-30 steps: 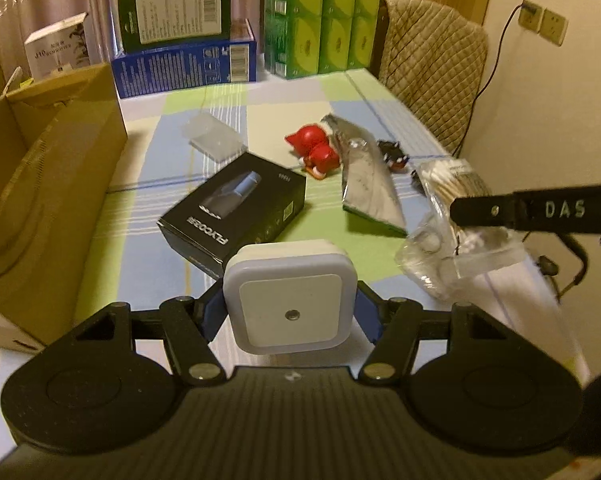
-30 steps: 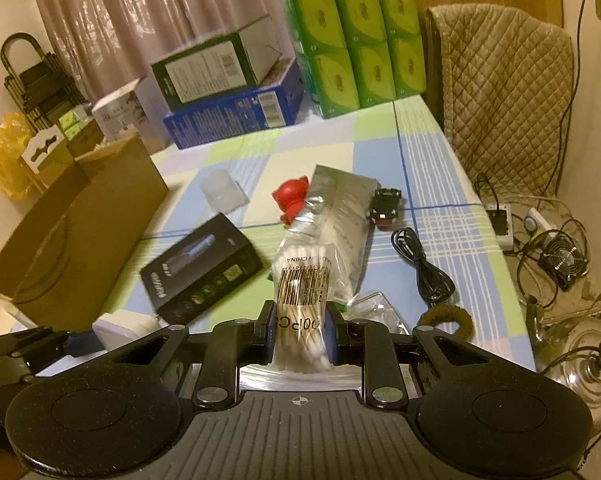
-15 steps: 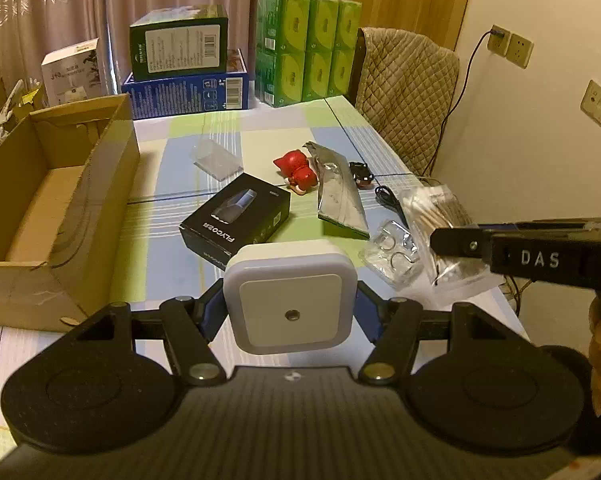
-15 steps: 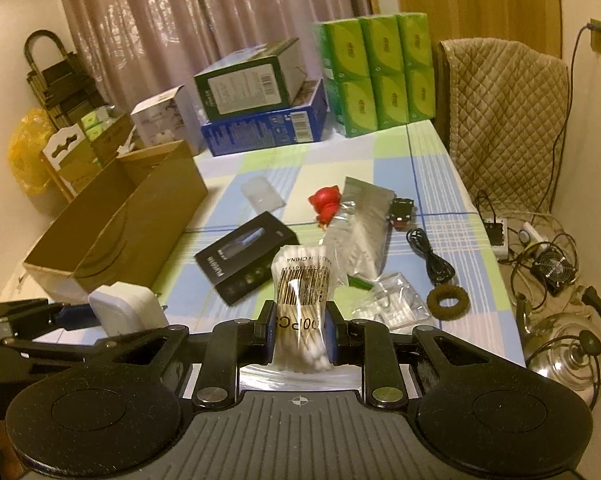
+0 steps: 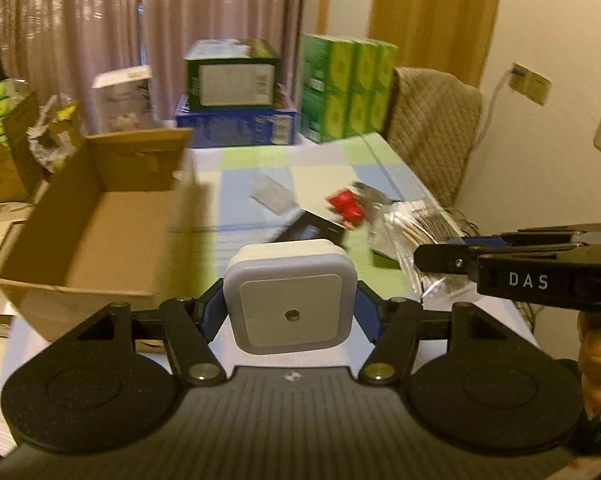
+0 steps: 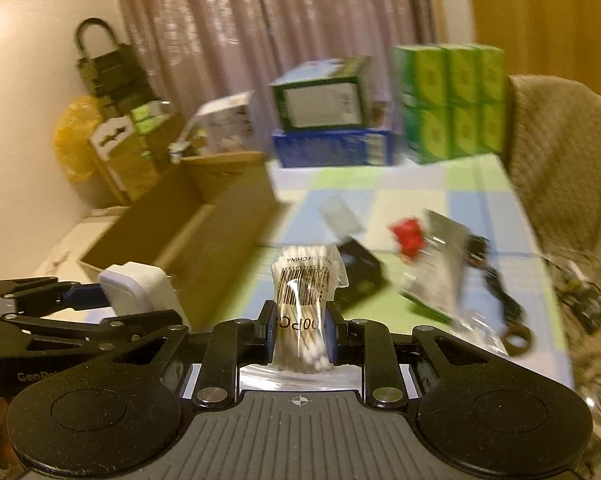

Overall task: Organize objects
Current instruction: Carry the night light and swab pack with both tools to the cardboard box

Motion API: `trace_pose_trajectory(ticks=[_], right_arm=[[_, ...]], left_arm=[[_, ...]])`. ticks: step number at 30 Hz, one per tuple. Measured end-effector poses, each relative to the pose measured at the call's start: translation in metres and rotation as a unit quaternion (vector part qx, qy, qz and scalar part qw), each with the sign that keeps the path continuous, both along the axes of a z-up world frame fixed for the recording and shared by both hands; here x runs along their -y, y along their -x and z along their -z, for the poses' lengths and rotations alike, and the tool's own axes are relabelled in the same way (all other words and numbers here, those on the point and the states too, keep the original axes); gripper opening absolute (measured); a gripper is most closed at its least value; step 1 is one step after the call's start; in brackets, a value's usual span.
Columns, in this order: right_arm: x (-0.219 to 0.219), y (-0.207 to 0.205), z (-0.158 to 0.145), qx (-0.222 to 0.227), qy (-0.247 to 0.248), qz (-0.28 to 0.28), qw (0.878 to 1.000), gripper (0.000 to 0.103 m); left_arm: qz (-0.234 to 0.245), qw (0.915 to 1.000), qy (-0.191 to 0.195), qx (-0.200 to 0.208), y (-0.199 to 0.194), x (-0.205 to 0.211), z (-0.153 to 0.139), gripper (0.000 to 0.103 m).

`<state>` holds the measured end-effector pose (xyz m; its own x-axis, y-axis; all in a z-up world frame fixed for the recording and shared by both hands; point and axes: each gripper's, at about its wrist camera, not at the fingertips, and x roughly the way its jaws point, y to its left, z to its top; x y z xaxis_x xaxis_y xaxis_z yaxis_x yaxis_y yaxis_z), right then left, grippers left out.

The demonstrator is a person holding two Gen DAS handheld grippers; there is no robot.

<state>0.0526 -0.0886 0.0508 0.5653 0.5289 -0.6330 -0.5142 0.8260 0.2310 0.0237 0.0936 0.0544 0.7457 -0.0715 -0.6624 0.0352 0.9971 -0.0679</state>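
My left gripper (image 5: pixel 290 312) is shut on a white square night light (image 5: pixel 290 298), held in the air above the table's near edge; the night light (image 6: pixel 138 290) also shows at the left of the right wrist view. My right gripper (image 6: pixel 300 330) is shut on a clear bag of cotton swabs (image 6: pixel 304 292), and that bag (image 5: pixel 416 228) hangs just right of the night light. An open brown cardboard box (image 5: pixel 100 224) sits on the table to the left, its inside bare. On the checked tablecloth lie a black product box (image 6: pixel 358 270), a red toy (image 6: pixel 408 236) and a silver pouch (image 6: pixel 440 256).
At the table's far end stand a blue box (image 5: pixel 236 128) with a green box (image 5: pixel 232 76) on it, and green tissue packs (image 5: pixel 348 92). A small clear plastic box (image 5: pixel 272 196), a black cable (image 6: pixel 500 292) and a padded chair (image 5: pixel 432 136) are to the right. A hand (image 5: pixel 598 364) grips the right tool.
Both grippers have risen and swung left toward the cardboard box, still carrying the night light and the swab bag. The box's open inside now shows.
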Motion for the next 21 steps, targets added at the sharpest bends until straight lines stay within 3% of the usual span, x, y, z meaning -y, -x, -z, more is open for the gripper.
trace_pose_trajectory(ticks=[11, 21], right_arm=[[-0.133, -0.036, -0.002, -0.011, -0.033, -0.086, 0.996, 0.021], [-0.211, -0.081, 0.023, -0.052, -0.035, -0.105, 0.992, 0.021]], left_arm=[[-0.058, 0.9969, -0.052, -0.007, -0.029, -0.130, -0.017, 0.061], [-0.066, 0.9960, -0.054, -0.026, -0.064, -0.197, 0.002, 0.061]])
